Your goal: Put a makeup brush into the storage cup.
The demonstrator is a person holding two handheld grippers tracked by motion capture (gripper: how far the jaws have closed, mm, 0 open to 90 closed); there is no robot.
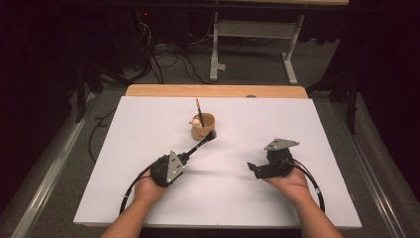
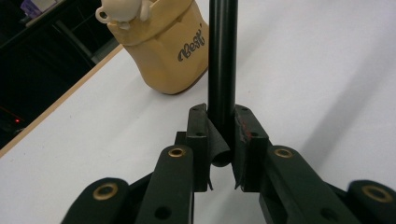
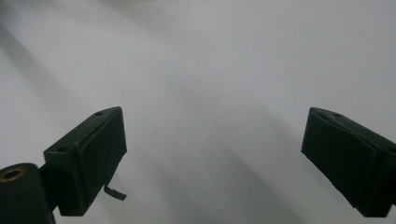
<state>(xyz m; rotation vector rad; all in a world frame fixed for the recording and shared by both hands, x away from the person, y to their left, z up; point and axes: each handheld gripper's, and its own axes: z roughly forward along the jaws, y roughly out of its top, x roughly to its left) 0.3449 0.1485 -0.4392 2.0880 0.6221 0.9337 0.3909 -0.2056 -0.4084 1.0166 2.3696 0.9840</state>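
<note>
A tan cup point(image 1: 203, 126) stands on the white table top, slightly left of its middle, with a striped pencil point(image 1: 199, 110) and a small pale figure point(image 1: 196, 120) in it. My left gripper point(image 1: 187, 156) is shut on a black pen point(image 1: 203, 143) whose far end reaches the cup's right side. In the left gripper view the pen point(image 2: 222, 56) runs up from the pinched gripper point(image 2: 220, 140), past the cup point(image 2: 173, 51) printed with a dark word. My right gripper point(image 1: 253, 168) rests at the right, open and holding nothing point(image 3: 215, 158).
The white sheet point(image 1: 148, 188) covers a wooden table whose far edge point(image 1: 213, 90) shows bare. Beyond it lie floor cables point(image 1: 163, 54) and a pale metal stand point(image 1: 252, 29). Each gripper trails a black cable near the front edge.
</note>
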